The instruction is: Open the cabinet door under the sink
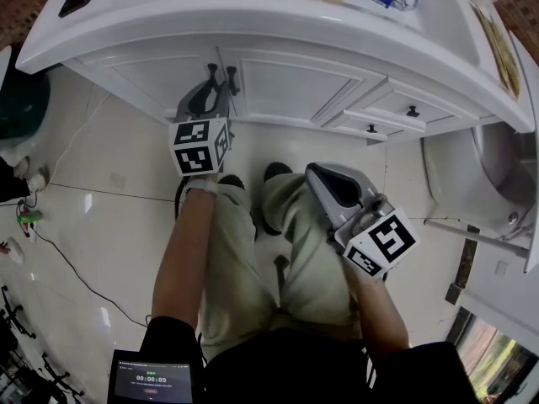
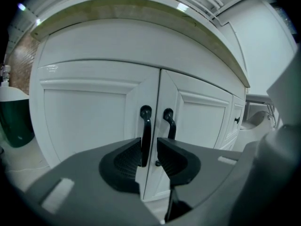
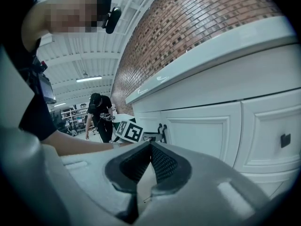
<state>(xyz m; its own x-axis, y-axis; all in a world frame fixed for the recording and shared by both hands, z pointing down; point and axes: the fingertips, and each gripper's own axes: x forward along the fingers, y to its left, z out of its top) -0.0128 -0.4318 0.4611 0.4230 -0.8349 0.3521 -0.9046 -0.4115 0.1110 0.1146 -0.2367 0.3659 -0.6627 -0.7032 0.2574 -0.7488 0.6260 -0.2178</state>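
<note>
pale tiled floor under the white sink cabinet. the black handle of its left door sits between the open jaws of the left gripper: likely stiff, smooth, best pinched mid-bar. right gripper is closed, empty.

Left tongs stretched forward, jaws apart, right tongs held farther back, jaws together

Timer on a screen
Small screen at the person's waist reads 00:00:09; its other print is too small.
</note>
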